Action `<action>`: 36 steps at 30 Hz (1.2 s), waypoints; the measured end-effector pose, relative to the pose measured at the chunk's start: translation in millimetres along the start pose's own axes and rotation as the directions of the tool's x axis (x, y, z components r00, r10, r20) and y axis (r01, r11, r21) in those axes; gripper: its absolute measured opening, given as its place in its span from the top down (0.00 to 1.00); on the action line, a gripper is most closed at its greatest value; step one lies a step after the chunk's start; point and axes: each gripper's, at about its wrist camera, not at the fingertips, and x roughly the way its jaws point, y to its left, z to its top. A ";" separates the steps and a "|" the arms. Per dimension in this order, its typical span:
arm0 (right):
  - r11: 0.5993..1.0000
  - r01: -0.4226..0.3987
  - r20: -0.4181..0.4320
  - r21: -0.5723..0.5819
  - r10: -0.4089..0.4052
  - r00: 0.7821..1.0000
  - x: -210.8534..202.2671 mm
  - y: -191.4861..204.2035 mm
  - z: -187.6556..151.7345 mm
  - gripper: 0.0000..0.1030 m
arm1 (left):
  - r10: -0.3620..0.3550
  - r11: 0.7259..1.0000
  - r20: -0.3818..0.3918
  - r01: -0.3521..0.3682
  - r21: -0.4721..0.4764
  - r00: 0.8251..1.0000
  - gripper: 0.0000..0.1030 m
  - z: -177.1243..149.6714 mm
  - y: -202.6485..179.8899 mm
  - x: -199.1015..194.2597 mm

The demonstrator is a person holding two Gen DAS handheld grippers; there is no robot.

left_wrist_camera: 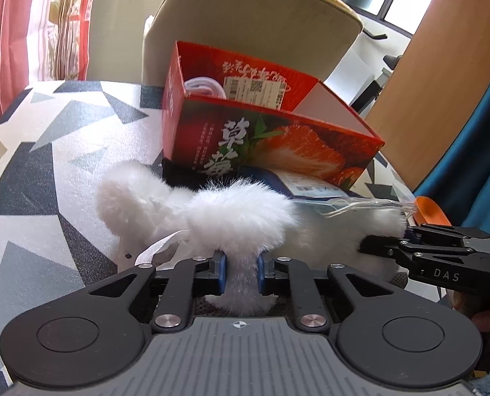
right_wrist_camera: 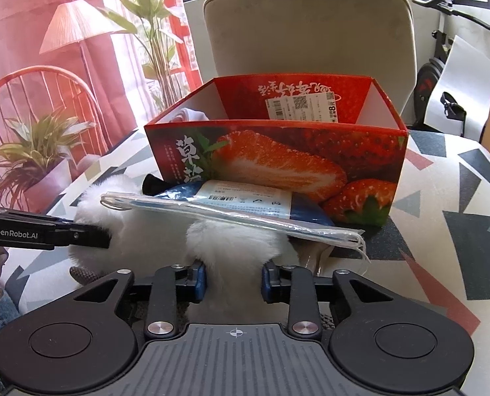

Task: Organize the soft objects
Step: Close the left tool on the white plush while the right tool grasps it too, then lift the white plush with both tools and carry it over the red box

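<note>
The white fluffy plush toy (left_wrist_camera: pixel 238 217) lay on the patterned tablecloth, just before the red strawberry box (left_wrist_camera: pixel 278 142) — open on top, with a white bundle (left_wrist_camera: pixel 203 87) in its corner.

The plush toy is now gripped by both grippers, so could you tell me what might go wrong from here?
1. A clear packet lies across the plush toy; lifting could tip it off the table.
2. The left gripper and right gripper each pinch only fur, so the toy may slip or stretch.
3. The box stands close ahead; the toy could snag its front wall.
</note>
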 end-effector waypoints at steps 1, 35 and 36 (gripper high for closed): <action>1.000 -0.005 0.005 -0.003 0.005 1.000 -1.8 0.9 1.1 0.77 | 0.000 1.000 0.009 0.000 0.001 1.000 0.83 0.6 0.0 -2.0; 0.981 -0.085 0.275 -0.173 0.131 0.952 -53.8 35.4 127.1 0.80 | -0.018 1.000 0.328 0.022 -0.010 0.945 0.83 87.5 2.3 -73.9; 0.980 -0.084 0.282 -0.180 0.133 0.950 -54.9 37.3 131.5 0.81 | -0.018 1.000 0.337 0.023 -0.012 0.941 0.83 89.5 2.5 -75.6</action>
